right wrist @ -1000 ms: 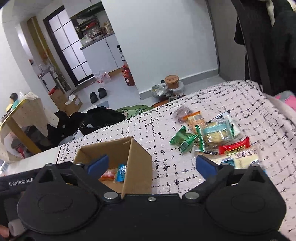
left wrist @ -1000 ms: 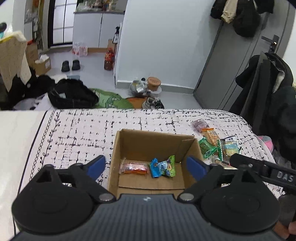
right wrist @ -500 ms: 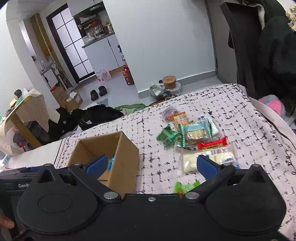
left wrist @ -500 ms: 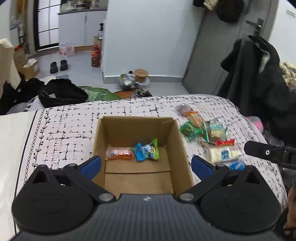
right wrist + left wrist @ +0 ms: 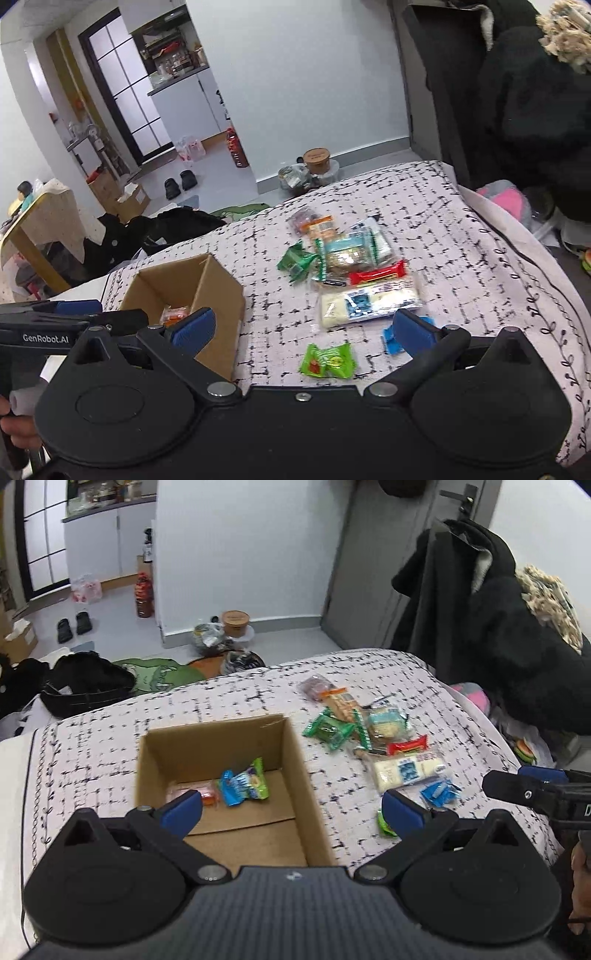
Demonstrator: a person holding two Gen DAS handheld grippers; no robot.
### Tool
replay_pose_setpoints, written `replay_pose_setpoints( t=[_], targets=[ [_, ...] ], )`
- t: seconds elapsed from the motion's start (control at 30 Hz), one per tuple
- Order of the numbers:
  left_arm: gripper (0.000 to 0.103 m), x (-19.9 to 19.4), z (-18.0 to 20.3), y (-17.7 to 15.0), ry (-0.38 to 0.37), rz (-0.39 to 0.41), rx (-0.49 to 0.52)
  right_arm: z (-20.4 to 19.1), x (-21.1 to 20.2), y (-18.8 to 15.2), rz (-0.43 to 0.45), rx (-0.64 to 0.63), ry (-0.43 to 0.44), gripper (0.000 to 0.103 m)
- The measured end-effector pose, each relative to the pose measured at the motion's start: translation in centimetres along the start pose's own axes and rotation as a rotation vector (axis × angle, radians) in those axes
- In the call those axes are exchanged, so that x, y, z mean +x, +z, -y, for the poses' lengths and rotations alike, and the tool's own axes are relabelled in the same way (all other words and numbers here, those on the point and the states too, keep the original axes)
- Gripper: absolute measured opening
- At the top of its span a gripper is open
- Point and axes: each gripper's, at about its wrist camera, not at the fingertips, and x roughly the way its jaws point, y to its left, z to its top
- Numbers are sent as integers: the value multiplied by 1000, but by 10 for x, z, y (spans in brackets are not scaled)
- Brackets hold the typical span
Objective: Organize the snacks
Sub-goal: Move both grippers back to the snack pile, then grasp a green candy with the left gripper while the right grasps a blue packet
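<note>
**Both tongs wide over box and snacks**

My left gripper (image 5: 291, 808) hangs wide apart and empty above the box (image 5: 295, 760). Inside the box lie a blue-green packet (image 5: 243, 782) and an orange one (image 5: 207, 796), side by side on the floor. My right gripper (image 5: 301, 328) is spread just as wide, holding nothing, over a green packet (image 5: 328, 361) on the patterned cloth (image 5: 461, 258). A blue packet (image 5: 389, 339) sits partly behind its right finger. The remaining snacks (image 5: 351, 266) cluster beyond, to the right of the box.
</note>
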Motion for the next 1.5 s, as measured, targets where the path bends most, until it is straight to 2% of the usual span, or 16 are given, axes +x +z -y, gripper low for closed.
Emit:
replay_pose_setpoints(
  t=[0.23,0.47,0.6,0.83,1.07,1.33,1.5],
  targets=[
    [103,10,27,11,-16,-43,25,20,0,2,-24,29,-52,103],
    [102,30,55,6,-53,-123,52,41,1,2,-35,54,-88,103],
    [101,37,66,4,-42,-122,80,49,5,-2,-49,66,-80,103],
    [101,54,77,4,-76,-144,58,64,13,-6,-74,90,-99,102],
    [100,78,91,0,-90,-177,71,83,22,-11,-102,112,-143,92],
    [99,102,104,-5,-111,-214,78,96,33,-14,-130,119,-132,93],
    [99,116,105,-9,-119,-235,59,105,44,-18,-108,100,-131,94]
  ],
)
